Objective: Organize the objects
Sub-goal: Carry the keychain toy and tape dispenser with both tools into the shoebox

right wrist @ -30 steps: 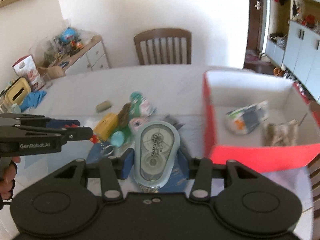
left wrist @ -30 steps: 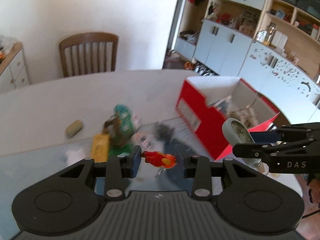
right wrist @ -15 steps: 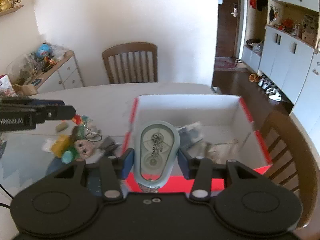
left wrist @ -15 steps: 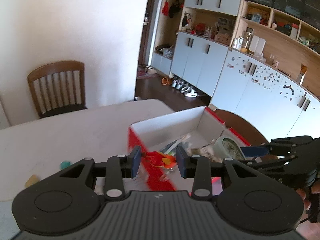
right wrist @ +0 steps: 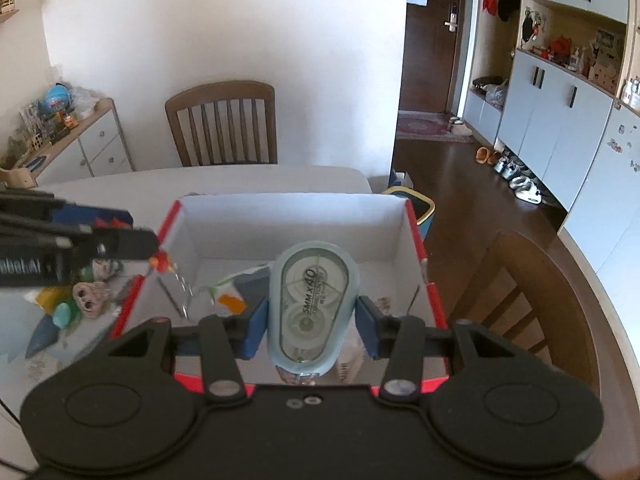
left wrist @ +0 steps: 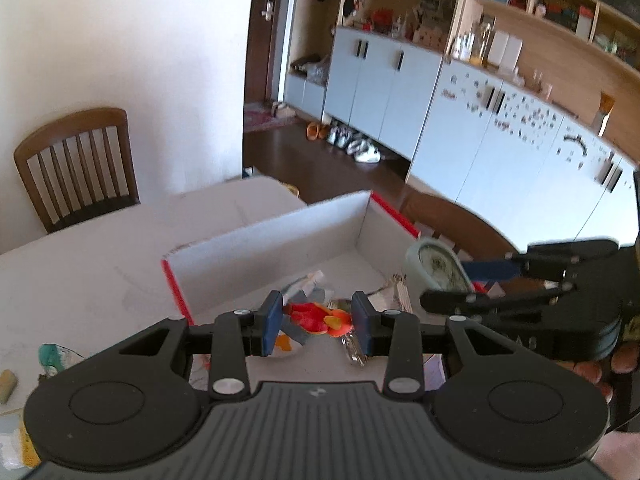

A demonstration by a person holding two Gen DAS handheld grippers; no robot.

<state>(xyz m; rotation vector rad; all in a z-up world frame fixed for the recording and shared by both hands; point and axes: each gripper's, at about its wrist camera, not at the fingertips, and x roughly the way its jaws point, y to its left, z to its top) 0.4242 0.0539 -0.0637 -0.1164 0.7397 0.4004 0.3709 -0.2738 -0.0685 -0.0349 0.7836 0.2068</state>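
Observation:
A red box with white inside walls (right wrist: 288, 224) (left wrist: 260, 244) stands on the white table. My right gripper (right wrist: 312, 322) is shut on a pale blue correction tape dispenser (right wrist: 314, 304) and holds it over the box's near side; the dispenser also shows in the left wrist view (left wrist: 434, 268). My left gripper (left wrist: 318, 322) is shut on a red and orange toy keychain (left wrist: 316, 318), held over the box's left part; the keychain shows in the right wrist view (right wrist: 162, 262). Papers and small items (right wrist: 232, 292) lie inside the box.
Small toys (right wrist: 80, 296) lie on the table left of the box. Wooden chairs stand at the far side (right wrist: 224, 124) and at the right (right wrist: 528, 292). A sideboard (right wrist: 72, 144) stands at the left, cabinets (right wrist: 560, 92) at the right.
Both grippers have moved right from the toy pile to above the red box, each carrying its object. The grips have not changed.

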